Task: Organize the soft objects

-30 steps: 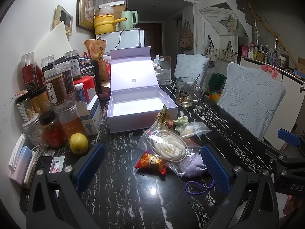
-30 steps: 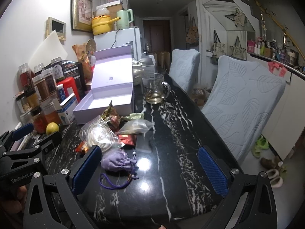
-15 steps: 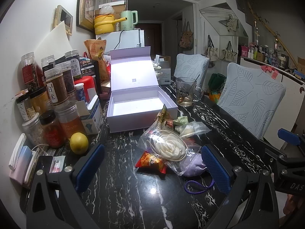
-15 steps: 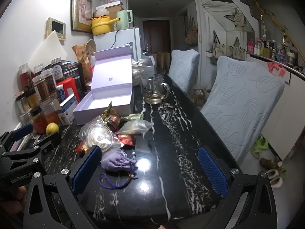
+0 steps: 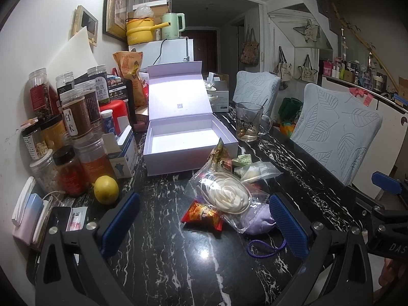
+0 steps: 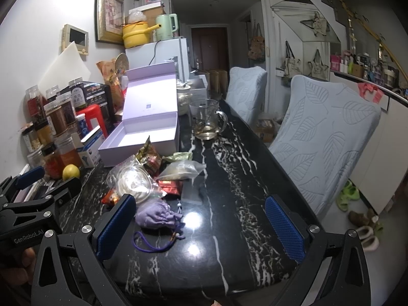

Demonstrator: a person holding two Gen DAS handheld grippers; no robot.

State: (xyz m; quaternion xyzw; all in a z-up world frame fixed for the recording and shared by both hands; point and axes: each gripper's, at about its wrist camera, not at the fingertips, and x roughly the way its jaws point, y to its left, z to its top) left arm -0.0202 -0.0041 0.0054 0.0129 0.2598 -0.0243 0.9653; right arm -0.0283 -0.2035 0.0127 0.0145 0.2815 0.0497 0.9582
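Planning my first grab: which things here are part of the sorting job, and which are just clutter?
Job: purple pouch, clear bag with white flower, red snack packet, open lilac box.

Clutter: lemon, spice jars, glass mug.

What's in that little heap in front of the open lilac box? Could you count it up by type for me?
Clear plastic zip bags (one with a white coil, one with white lumps): 2
Foil snack packets (red-orange, gold-red, pale green, dark red): 4
Purple cloth drawstring pouch: 1
Total: 7
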